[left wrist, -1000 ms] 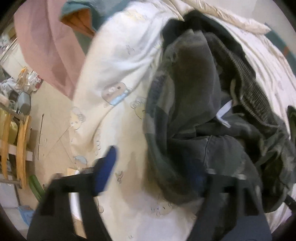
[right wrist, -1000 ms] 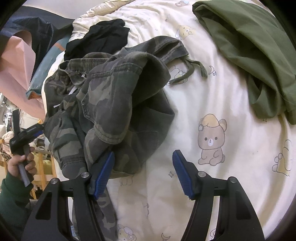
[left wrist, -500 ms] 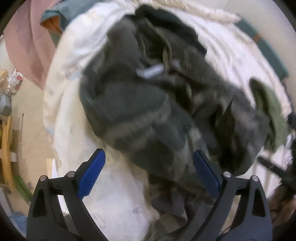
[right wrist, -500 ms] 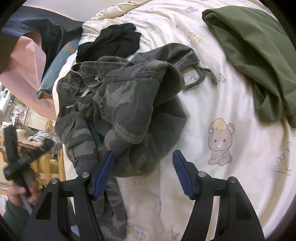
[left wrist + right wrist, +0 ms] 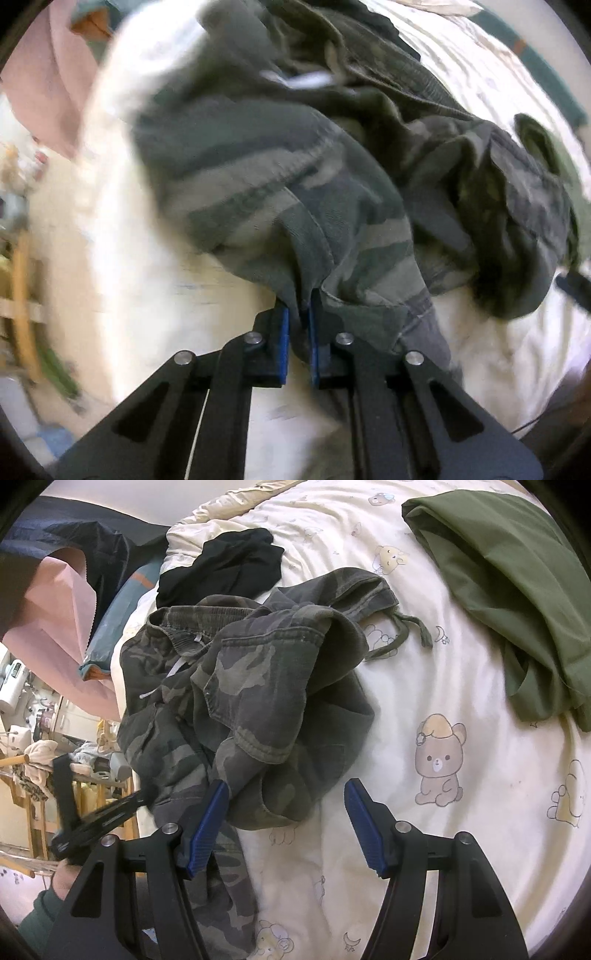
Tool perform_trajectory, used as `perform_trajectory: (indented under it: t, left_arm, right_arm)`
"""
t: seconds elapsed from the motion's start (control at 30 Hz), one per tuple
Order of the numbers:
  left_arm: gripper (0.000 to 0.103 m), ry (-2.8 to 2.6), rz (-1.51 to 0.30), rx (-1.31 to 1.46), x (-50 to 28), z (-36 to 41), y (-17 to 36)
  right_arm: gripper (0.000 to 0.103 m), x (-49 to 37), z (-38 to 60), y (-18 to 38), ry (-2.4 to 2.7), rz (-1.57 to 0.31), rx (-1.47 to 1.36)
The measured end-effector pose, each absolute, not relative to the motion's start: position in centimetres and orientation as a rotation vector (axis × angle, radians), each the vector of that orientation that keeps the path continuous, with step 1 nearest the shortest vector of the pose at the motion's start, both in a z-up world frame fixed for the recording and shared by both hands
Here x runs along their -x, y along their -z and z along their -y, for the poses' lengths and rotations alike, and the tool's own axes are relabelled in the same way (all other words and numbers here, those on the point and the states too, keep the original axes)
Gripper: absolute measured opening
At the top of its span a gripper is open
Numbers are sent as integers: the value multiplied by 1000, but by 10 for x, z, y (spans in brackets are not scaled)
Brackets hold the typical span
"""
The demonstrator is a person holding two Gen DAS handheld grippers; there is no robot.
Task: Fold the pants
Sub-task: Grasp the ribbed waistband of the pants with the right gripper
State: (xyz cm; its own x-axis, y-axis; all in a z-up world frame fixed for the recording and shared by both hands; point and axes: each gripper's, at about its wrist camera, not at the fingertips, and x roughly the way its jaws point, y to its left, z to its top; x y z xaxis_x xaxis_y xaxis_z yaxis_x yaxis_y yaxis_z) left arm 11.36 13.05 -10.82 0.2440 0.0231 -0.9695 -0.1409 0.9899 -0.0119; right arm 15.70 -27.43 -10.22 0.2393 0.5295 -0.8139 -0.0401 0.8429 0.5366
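Crumpled camouflage pants (image 5: 243,698) lie in a heap on a cream bedspread with bear prints (image 5: 436,760). In the left wrist view my left gripper (image 5: 299,317) is shut on a fold of the camouflage pants (image 5: 295,206) near the bed's edge. The left gripper also shows in the right wrist view (image 5: 144,795) at the pile's left side. My right gripper (image 5: 286,812) is open and empty, hovering just above the near edge of the pile, its left pad over the cloth.
An olive green garment (image 5: 509,598) lies at the right of the bed. A black garment (image 5: 225,565) lies behind the pants. Pink cloth (image 5: 62,627) and a blue pillow (image 5: 114,620) sit at the left; wooden furniture (image 5: 33,805) stands beyond the bed's edge.
My left gripper has moved in on the pants and shut on a fold of them; it was open before. My right gripper has stayed open and shifted only slightly.
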Motion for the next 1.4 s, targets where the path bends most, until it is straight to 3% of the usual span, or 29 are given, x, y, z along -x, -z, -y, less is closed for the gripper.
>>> perform_trajectory:
  t: [0.23, 0.33, 0.37, 0.4, 0.43, 0.63, 0.9, 0.93, 0.97, 1.0, 1.2, 1.4]
  left_arm:
    - [8, -269, -1474, 131, -81, -202, 130]
    - [15, -244, -1461, 152, -82, -194, 123]
    - [37, -244, -1465, 138, -83, -191, 122]
    - [68, -244, -1456, 125, -84, -187, 119]
    - [83, -246, -1422, 121, -87, -184, 112]
    - [88, -211, -1210, 136, -99, -176, 69]
    - [88, -151, -1224, 250, -124, -196, 88]
    - [88, -157, -1227, 263, -124, -198, 88]
    - [88, -158, -1232, 278, -124, -199, 87]
    - [88, -153, -1235, 296, -123, -199, 86]
    - [88, -111, -1244, 472, -121, -203, 83]
    - [88, -85, -1250, 504, -120, -202, 82]
  right_arm:
    - [68, -155, 269, 85, -443, -1235, -439]
    - [68, -166, 261, 65, -489, -1211, -423]
    - [68, -174, 255, 56, -488, -1190, -383]
    - [68, -189, 243, 44, -476, -1166, -307]
    - [68, -204, 232, 37, -472, -1159, -247]
    - [69, -315, 155, 65, -494, -1287, -11]
    - [72, -365, 88, 144, -507, -1492, 365]
    - [66, -363, 82, 148, -522, -1486, 420]
    - [47, -357, 76, 147, -559, -1453, 473]
    - [6, -354, 72, 142, -566, -1410, 526]
    - [5, -346, 65, 38, -619, -1136, 636]
    - [0, -421, 55, -85, -322, -700, 778]
